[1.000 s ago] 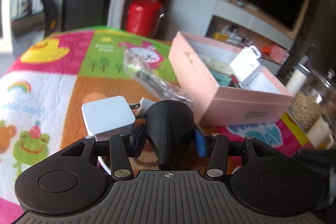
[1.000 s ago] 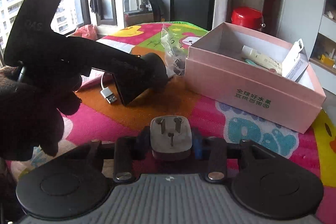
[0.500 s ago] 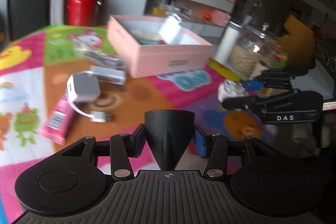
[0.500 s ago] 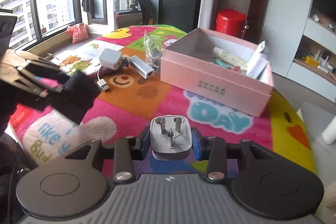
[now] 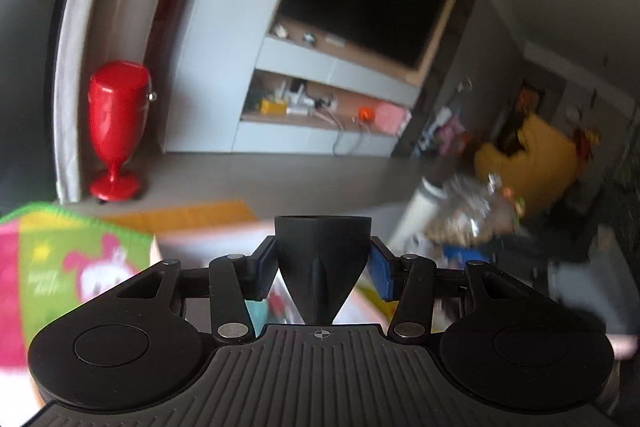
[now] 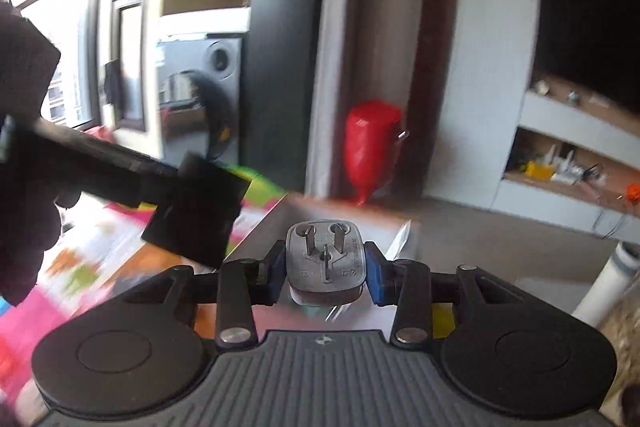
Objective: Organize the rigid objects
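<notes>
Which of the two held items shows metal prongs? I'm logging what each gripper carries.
The grey plug adapter in the right gripper: three prongs face the camera. The left gripper holds a plain black cone-shaped piece, no prongs.

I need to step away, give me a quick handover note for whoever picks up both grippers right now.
Left gripper: shut on a black funnel-shaped piece.
Right gripper: shut on a grey three-pin plug adapter, pins facing forward.
Both are raised over the pink box, which is blurred in both views.
Done: both items picked up.
Left: lower each into the box and release; what lies on the play mat cannot be made out.
</notes>
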